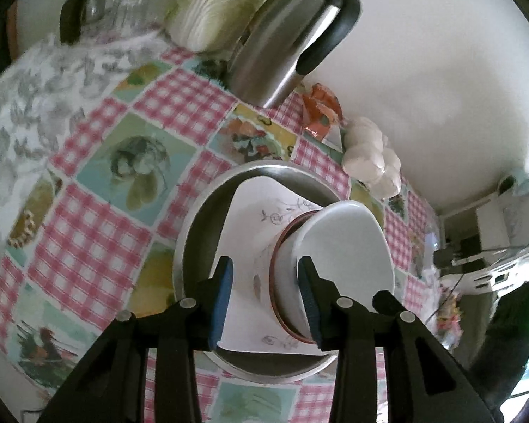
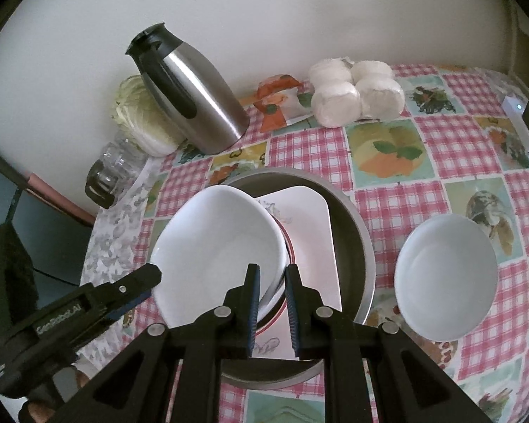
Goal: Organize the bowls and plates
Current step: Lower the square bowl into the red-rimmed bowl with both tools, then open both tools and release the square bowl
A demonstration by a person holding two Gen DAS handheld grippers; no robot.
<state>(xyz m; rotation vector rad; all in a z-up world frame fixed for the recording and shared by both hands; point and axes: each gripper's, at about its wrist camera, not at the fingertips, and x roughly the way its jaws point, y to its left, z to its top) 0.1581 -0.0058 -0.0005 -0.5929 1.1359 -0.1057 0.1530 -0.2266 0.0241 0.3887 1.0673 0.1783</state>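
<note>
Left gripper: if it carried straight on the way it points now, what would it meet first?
Most likely the white bowl right ahead of the left gripper, stacked on the square plate inside the metal basin. Its jaws already straddle the bowl's side; whether they touch it is unclear.

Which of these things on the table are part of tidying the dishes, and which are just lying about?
For the job: metal basin, square plate, white bowl gripped by the right gripper, second bowl.

Lying about: thermos jug, cabbage, glass jar, white rolls.
</note>
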